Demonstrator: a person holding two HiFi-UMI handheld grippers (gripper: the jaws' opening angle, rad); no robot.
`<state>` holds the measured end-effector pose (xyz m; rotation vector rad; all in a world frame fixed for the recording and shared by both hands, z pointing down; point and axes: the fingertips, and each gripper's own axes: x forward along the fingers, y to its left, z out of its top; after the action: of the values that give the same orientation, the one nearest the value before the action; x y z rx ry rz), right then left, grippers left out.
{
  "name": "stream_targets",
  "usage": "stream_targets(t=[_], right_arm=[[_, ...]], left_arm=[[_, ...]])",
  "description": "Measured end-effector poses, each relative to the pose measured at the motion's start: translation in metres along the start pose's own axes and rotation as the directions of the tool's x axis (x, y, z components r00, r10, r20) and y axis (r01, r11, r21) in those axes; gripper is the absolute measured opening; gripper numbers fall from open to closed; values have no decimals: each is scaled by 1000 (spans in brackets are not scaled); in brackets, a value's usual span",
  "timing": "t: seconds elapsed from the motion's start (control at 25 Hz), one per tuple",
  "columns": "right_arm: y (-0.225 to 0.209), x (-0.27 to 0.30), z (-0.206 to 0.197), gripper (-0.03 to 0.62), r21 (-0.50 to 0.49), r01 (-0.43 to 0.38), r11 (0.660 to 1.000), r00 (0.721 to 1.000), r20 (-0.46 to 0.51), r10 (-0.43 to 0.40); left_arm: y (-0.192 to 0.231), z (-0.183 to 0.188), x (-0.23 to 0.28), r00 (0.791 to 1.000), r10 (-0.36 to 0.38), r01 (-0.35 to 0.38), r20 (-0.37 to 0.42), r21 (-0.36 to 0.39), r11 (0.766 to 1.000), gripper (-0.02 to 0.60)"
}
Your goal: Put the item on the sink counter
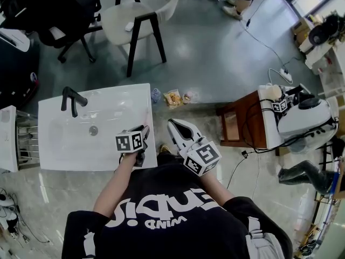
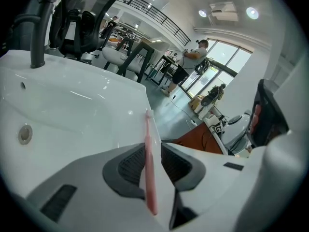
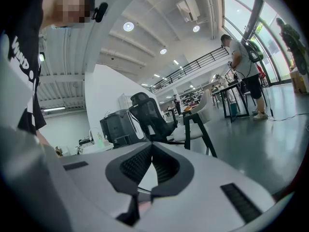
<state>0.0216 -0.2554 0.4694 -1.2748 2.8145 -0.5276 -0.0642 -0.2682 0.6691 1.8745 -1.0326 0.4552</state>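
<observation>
Sink counter [image 1: 124, 99], white, fills the left-centre of the head view, with its basin toward the left and a flat rim down its right side. Person in a black printed T-shirt [image 1: 161, 215] stands at the near edge, both forearms reaching forward.

Left forearm [image 1: 119, 174] is bare and angles up to the left gripper [image 1: 143, 129], which sits over the near right corner of the counter and is pitched down toward the rim. Its marker cube faces the camera. In the left gripper view the left gripper [image 2: 153, 146] has its pads parted. A pink toothbrush [image 2: 149, 168] lies lengthwise between them, close against the left pad, with a clear gap of white counter on the right pad's side, so it is not clamped. The brush head points away along the counter's right rim [image 2: 140, 100], right at the edge. It looks to be lying on the rim, though contact underneath can't be confirmed.

Right gripper [image 1: 175, 124] is held off the counter, just beside its right edge and over the grey floor, pointing away from the person, about level. In the right gripper view the right gripper [image 3: 150, 145] has its pad tips meeting, closed with nothing in them.

Black faucet [image 1: 71, 99] stands at the counter's far left, and the round drain [image 1: 94, 130] is in the basin, well apart from the brush.
</observation>
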Motion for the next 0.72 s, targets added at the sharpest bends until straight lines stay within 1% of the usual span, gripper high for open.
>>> stream_targets(t=[0.24,0.44,0.56,0.72], right_arm=[[0,0,0,18,-3,3,1000,1000,-1,-3],[1,0,0,18,-4,4,1000,1000,-1,-4],[1,-2,0,18,-3,5,1000,1000,2,-5],[0,-4,1,18,-1,8,1000,1000,4,-8]], left_arm=[[0,2,-1,1000,13,-13,10,19,1000,124],[0,3,-3,1000,11,-11,21,19,1000,154],[-1,6,-7,999,17,-19,34,41,999,169],[-7,14,-20,997,31,-37,74,81,996,170]])
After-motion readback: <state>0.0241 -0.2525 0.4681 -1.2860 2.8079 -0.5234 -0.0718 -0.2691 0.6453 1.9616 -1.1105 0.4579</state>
